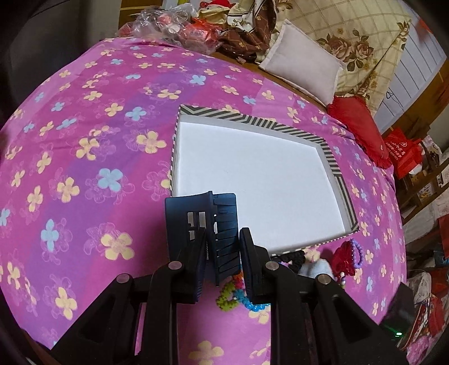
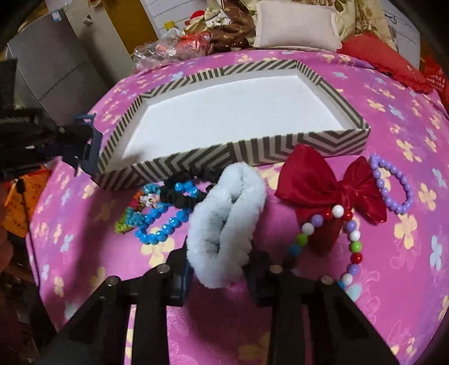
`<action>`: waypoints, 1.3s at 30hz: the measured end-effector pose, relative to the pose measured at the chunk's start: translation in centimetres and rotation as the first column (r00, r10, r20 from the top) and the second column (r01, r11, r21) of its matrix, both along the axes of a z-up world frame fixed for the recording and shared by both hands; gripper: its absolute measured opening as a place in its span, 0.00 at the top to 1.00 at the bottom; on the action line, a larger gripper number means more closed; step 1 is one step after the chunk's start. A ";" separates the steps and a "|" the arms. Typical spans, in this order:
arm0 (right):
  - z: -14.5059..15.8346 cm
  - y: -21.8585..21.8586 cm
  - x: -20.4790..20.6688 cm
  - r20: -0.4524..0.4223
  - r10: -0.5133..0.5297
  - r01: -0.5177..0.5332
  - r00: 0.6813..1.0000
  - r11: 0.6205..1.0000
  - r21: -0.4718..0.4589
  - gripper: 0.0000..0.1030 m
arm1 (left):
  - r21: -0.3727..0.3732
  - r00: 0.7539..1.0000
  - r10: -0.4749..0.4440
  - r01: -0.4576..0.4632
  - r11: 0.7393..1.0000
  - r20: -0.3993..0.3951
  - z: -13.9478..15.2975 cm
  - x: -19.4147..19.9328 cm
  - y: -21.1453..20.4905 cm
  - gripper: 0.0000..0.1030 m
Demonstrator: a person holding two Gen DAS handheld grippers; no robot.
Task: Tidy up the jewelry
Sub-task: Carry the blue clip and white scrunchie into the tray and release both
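A shallow striped box [image 2: 252,146] with a white inside stands on the pink flowered cloth; it also shows in the left wrist view [image 1: 331,157]. My right gripper [image 2: 217,264] is shut on a fluffy pale blue scrunchie [image 2: 224,221], held just in front of the box. Around it lie a blue bead bracelet [image 2: 165,221], a black scrunchie [image 2: 182,193], a red bow [image 2: 331,185], a purple bead bracelet [image 2: 393,185] and a multicolour bead string [image 2: 352,241]. My left gripper [image 1: 223,241] hovers at the box's left near corner, fingers [image 1: 196,213] a little apart with nothing between them.
Pillows [image 1: 303,61], a red cushion [image 1: 359,126] and a plastic bag of items [image 1: 174,25] lie beyond the cloth. Furniture and red bags [image 1: 404,151] stand at the right. A grey cabinet [image 2: 53,67] stands at the left in the right wrist view.
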State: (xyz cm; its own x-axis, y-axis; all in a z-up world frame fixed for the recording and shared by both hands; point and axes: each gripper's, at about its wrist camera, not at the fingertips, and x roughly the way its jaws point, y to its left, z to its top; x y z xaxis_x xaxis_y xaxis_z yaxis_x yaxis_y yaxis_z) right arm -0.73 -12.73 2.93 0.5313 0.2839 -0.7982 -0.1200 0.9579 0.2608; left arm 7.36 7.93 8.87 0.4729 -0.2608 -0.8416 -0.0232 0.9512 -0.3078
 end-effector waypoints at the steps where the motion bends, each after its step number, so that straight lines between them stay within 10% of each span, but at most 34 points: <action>1: 0.5 -0.2 -0.3 0.015 0.000 0.000 1.000 1.000 0.000 0.71 | 0.001 1.000 -0.002 0.002 1.000 0.004 0.0 0.1 0.1 0.91; 13: 7.2 2.0 7.0 0.165 0.027 -0.042 0.986 0.995 0.089 0.71 | 0.035 0.999 -0.004 0.003 0.999 0.052 0.4 5.9 -0.7 0.91; 31: 1.5 9.7 21.9 0.031 0.185 -0.176 0.982 0.968 -0.177 0.70 | 0.034 0.999 0.032 -0.033 0.999 0.016 -4.1 13.5 0.7 0.91; 39: 1.3 8.2 22.1 0.030 0.130 -0.125 0.991 0.984 -0.128 0.40 | -0.016 0.997 0.076 -0.076 0.997 0.005 -4.8 13.8 1.5 0.70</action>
